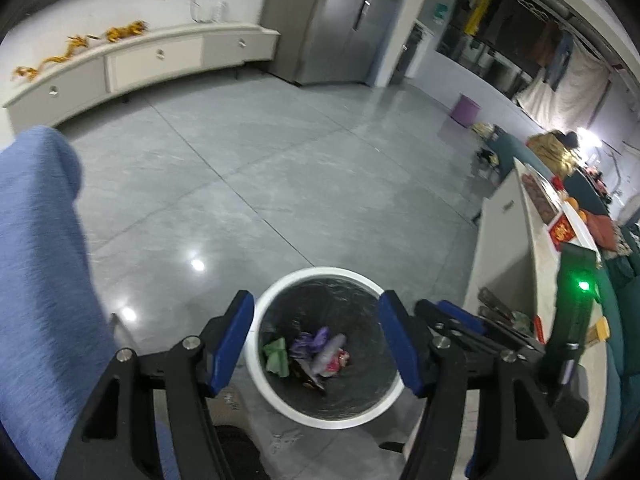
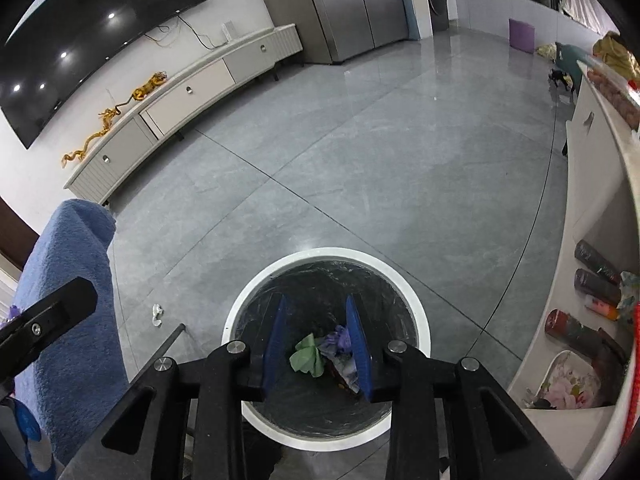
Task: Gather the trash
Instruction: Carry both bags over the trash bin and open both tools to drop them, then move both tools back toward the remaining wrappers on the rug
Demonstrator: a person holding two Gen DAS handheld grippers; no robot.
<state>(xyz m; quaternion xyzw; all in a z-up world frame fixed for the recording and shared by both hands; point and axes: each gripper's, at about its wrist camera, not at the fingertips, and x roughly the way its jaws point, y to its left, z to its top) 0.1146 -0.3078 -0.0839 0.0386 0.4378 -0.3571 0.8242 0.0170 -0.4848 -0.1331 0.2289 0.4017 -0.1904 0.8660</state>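
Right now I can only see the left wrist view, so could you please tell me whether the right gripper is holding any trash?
Observer: No. The right gripper is open above the bin with nothing between its pads. The trash lies at the bottom of the bin.
Operator: Thank you. Is there any litter on the floor that my view misses?
Observer: Yes, a small white scrap lies on the floor just left of the bin, outside it.
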